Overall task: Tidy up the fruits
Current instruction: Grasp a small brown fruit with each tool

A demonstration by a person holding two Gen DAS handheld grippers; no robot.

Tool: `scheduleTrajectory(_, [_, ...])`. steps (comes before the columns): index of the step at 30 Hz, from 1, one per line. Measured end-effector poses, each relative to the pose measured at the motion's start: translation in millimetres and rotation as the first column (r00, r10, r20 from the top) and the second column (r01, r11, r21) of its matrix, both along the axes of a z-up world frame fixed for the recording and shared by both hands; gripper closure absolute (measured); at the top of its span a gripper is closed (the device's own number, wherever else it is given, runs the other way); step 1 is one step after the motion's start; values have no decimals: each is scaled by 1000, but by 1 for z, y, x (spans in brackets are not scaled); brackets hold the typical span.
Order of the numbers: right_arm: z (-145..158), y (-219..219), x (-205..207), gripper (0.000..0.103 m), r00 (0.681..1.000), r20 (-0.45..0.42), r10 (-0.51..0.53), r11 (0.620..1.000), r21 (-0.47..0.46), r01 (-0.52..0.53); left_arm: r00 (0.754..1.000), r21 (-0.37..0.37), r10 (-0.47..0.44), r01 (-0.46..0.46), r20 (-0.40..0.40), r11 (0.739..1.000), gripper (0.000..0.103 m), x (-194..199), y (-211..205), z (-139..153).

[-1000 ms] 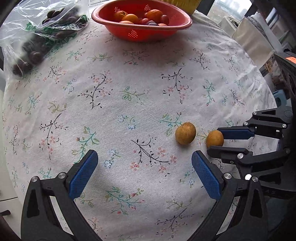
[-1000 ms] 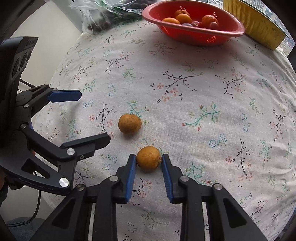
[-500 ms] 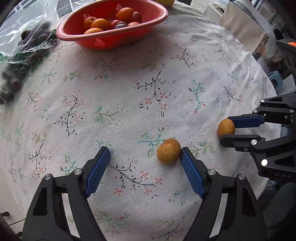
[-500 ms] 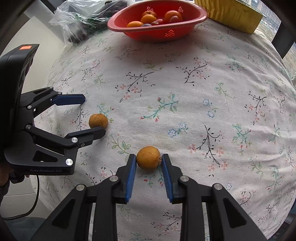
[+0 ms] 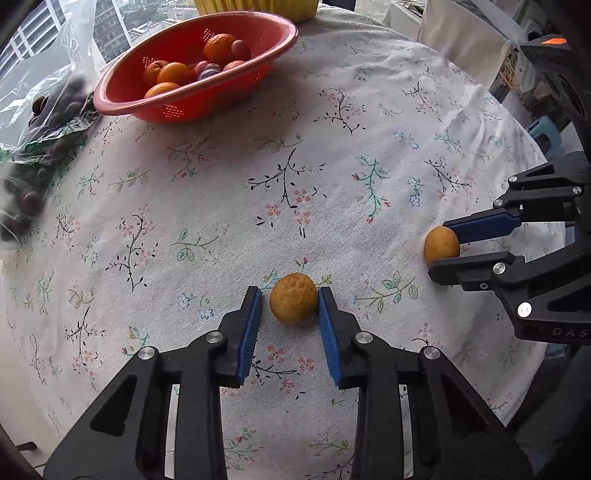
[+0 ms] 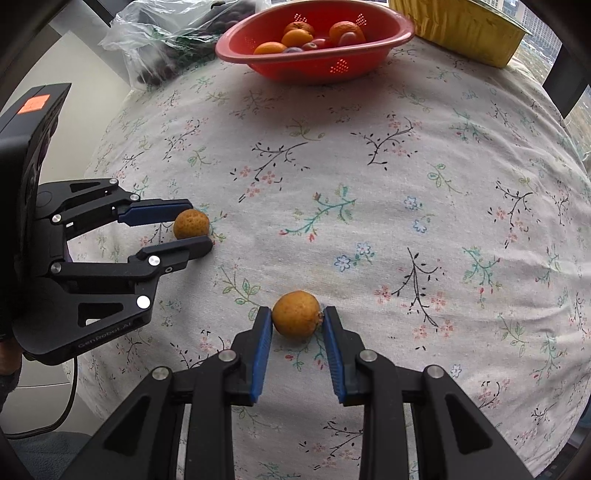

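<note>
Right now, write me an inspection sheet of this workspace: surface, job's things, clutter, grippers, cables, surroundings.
Surface: round table under a floral tablecloth, slightly wrinkled.
Job's things: two small brown fruits lie on the cloth, the left fruit and the right fruit; red colander basket at the far edge holds oranges and darker fruit.
Clutter: clear plastic bag of dark round fruit; yellow container behind the basket.
Grippers: left gripper shut on the left fruit; right gripper shut on the right fruit.
Cables: one dark cable hangs below the left gripper.
Surroundings: windows with buildings outside.
</note>
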State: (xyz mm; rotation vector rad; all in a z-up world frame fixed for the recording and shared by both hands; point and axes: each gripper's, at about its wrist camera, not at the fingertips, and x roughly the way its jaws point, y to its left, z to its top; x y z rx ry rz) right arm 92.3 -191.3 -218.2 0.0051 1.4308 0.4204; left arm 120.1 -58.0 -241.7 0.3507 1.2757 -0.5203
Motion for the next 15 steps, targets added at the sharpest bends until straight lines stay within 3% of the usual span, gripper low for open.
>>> scheduleTrajectory(7, [2, -5, -5, 73, 1000, 1, -17, 1000, 7, 17, 989, -126, 119, -129, -83, 984, 79, 12, 28, 3])
scheduleTrajectory(15, [3, -9, -9, 73, 999, -3, -40, 999, 13, 40, 982, -160, 152, -168, -109, 973, 79, 11, 37, 4])
